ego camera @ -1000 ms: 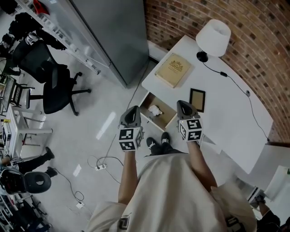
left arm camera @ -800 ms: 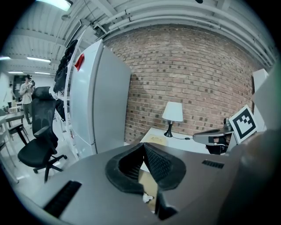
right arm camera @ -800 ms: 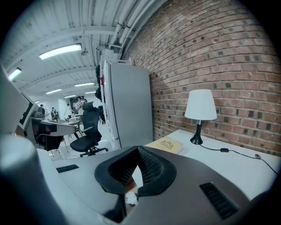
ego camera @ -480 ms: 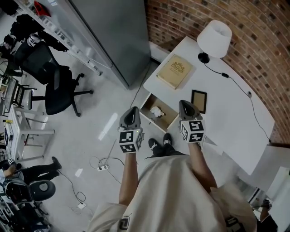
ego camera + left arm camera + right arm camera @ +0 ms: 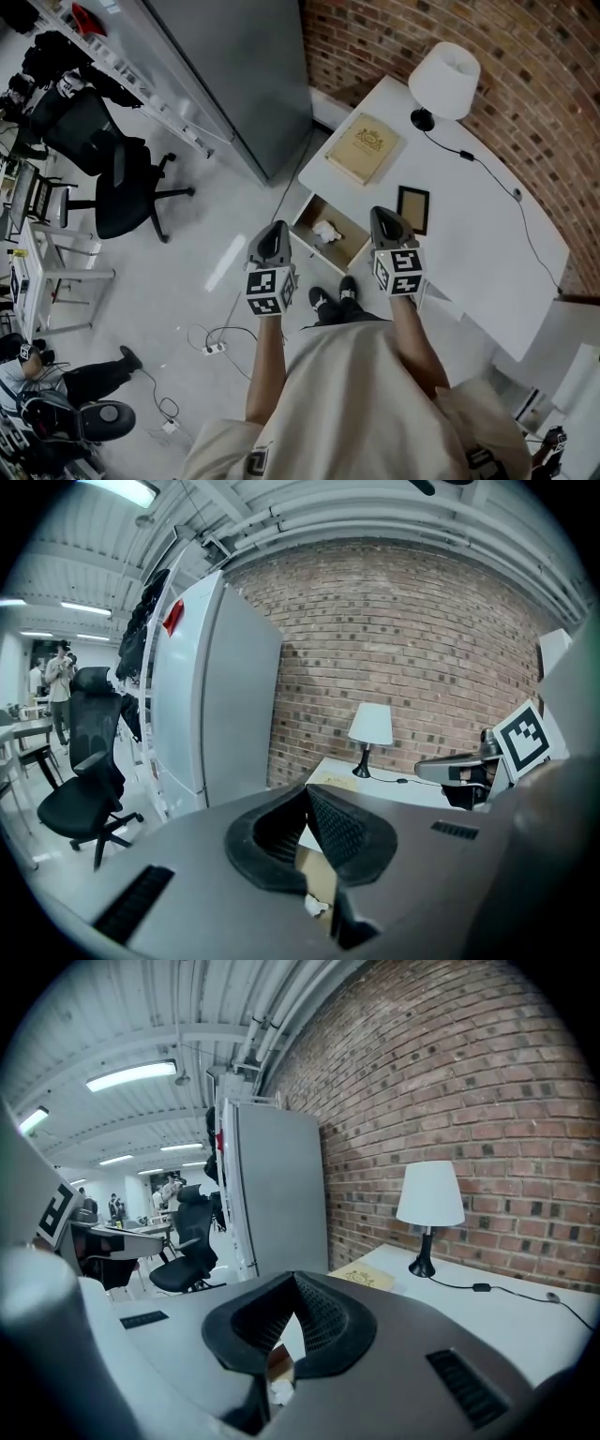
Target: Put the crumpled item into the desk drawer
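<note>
Below, the crumpled item [image 5: 325,230] is seen lying inside the open drawer [image 5: 349,225] of the white table [image 5: 469,234]; the left tool [image 5: 274,230] and right tool [image 5: 385,216] are held nearby, jaws pressed together, empty.

We log: white crumpled item [image 5: 324,230] | pale-wood drawer [image 5: 349,246] | white desk [image 5: 478,234] | tan book [image 5: 362,147], gold emblem | white lamp [image 5: 443,79], black base | red-brown brick wall [image 5: 506,56] | black chair [image 5: 108,178] far left

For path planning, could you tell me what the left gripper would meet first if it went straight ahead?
The left gripper would likely pass over the open drawer and meet the desk near the book; depth is unclear.
</note>
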`<action>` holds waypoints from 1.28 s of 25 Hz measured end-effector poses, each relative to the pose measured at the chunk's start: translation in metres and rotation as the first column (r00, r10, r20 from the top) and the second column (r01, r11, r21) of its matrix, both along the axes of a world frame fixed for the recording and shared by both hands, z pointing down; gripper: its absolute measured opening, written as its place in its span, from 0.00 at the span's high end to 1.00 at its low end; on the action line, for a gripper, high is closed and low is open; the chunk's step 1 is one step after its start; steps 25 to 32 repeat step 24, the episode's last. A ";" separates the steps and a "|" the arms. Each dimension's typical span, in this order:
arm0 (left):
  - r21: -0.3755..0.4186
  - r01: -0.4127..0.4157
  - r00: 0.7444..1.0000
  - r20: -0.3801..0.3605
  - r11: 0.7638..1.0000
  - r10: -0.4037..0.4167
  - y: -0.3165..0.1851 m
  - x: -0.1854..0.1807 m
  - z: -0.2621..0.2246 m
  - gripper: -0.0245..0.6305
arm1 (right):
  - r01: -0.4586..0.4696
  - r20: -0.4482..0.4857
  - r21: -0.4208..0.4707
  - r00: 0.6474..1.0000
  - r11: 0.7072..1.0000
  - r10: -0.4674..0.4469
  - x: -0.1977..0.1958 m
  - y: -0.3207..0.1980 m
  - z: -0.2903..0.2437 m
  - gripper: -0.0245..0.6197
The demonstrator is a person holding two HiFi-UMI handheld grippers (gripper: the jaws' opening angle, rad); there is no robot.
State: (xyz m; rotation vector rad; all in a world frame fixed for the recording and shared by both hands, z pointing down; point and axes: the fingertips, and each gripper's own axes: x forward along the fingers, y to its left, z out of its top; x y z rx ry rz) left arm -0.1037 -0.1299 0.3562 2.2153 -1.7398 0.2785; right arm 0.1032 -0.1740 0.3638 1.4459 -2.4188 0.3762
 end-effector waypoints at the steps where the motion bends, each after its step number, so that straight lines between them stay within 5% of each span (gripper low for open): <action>1: -0.005 0.000 1.000 -0.002 1.000 0.000 0.001 0.000 0.002 0.94 | 0.001 0.001 -0.001 1.000 1.000 -0.001 -0.001 0.000 0.001 0.92; 32: -0.018 -0.027 1.000 -0.002 0.999 0.027 0.003 0.006 0.006 0.94 | 0.011 0.021 -0.009 1.000 1.000 -0.010 -0.011 0.002 0.003 0.92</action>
